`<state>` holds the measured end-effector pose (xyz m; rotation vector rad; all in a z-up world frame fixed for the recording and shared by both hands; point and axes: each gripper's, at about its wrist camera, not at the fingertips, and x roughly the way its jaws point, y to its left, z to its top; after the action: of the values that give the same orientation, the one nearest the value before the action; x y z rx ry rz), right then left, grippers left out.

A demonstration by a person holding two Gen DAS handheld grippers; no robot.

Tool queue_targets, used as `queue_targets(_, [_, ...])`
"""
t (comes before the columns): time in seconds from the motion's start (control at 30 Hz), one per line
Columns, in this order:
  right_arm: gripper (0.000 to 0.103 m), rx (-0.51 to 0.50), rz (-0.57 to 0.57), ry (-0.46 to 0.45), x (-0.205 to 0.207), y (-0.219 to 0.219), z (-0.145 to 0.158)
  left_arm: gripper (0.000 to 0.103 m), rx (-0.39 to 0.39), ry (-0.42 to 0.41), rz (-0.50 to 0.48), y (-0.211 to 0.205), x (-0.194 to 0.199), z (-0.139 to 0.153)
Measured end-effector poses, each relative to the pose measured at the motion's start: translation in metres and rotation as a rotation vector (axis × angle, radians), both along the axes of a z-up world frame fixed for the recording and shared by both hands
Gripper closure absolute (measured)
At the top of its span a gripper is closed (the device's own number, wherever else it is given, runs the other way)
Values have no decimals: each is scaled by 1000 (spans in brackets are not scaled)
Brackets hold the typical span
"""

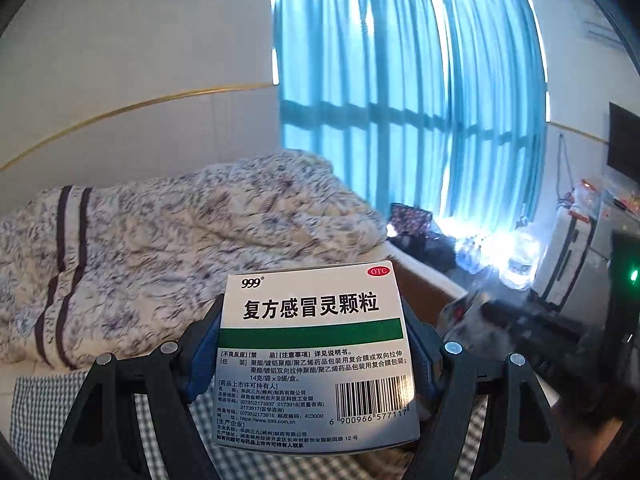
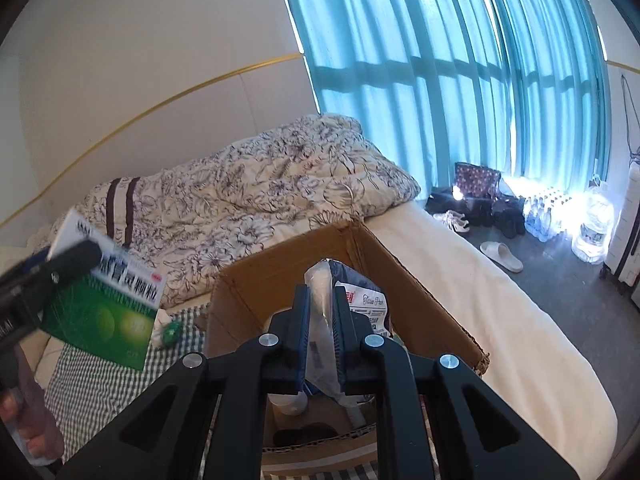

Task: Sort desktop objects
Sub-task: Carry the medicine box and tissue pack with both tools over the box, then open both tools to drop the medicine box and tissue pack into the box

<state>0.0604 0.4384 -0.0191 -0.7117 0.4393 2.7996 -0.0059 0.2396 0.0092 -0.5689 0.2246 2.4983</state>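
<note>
The left tongs (image 1: pixel 316 356) are clamped across the medicine box (image 1: pixel 316 344), lower centre of frame, lifted clear for transfer. The right tongs (image 2: pixel 322 332) grip a tissue pack (image 2: pixel 352 300) above the open cardboard box (image 2: pixel 400 264), probably for release inside.

Medicine box (image 1: pixel 318 356): sides hidden behind the clamping pads. Right of it, objects smeared by blur, unreadable. Tissue pack (image 2: pixel 352 308): lower part hidden between the fingers. Cardboard box (image 2: pixel 408 276): contents mostly hidden beneath the tool.
</note>
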Motion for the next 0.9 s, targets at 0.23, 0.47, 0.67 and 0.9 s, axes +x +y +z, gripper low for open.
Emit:
queue_targets(0.23, [92,-29,-11,-64,-11,12,-18,24,-1,-2,-44,37,-6,-5])
queue_targets(0.47, [89,-57,2,-113,-17,16,-30,24,-31,-24,-69,66,-19,-20])
queue_targets(0.67, [53,-33,-40,-67,-11,18,-23,24,-73,-62,-60,88,-33,-40])
queue_targets(0.9, [35,2,-89,-128,-24,24,-31,24,-81,-156,-47,100,-52,-66])
